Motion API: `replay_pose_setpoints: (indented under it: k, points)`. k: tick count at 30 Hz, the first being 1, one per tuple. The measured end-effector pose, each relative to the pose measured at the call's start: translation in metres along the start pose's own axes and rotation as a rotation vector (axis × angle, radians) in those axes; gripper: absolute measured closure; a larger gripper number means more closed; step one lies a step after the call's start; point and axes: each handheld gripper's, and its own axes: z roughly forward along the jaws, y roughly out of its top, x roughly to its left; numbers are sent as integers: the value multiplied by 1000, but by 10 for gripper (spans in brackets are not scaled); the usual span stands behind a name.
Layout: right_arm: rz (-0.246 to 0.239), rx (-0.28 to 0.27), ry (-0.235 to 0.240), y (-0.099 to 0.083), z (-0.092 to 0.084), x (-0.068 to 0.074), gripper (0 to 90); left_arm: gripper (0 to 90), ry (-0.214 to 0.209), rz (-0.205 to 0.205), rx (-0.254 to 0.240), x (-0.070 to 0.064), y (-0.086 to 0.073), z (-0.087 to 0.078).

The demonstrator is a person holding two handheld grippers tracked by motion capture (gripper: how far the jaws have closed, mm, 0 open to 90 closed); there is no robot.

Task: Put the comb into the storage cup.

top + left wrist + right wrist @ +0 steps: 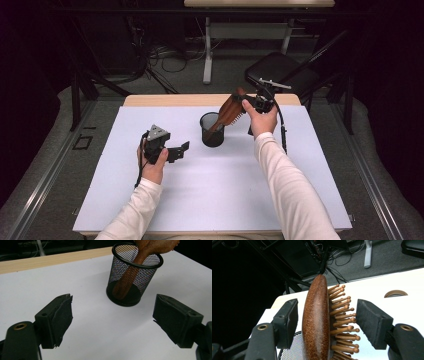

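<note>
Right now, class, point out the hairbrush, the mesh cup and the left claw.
hairbrush (315,322): right gripper view, on its wooden back.
mesh cup (147,265): left gripper view, on its black rim.
left claw (181,149): high view, midway between its fingertips.

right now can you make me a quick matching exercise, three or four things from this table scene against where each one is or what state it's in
Things:
1. wooden hairbrush
2. mesh cup
3. left tongs
4. right tongs

States:
a. open over bare white table, holding nothing
b. upright near the middle of the table
c. handle down inside the cup, head sticking out
d. pads apart either side of the brush head

Pairs: 1-c, 2-b, 3-a, 4-d
</note>
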Motion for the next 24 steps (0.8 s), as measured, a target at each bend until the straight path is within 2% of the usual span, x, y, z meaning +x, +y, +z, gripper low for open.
replay_pose_setpoints:
  k: [24]
  points:
    - [-11, -31, -13, 4, -5, -2, 328, 158, -2, 1, 4, 0, -1, 1]
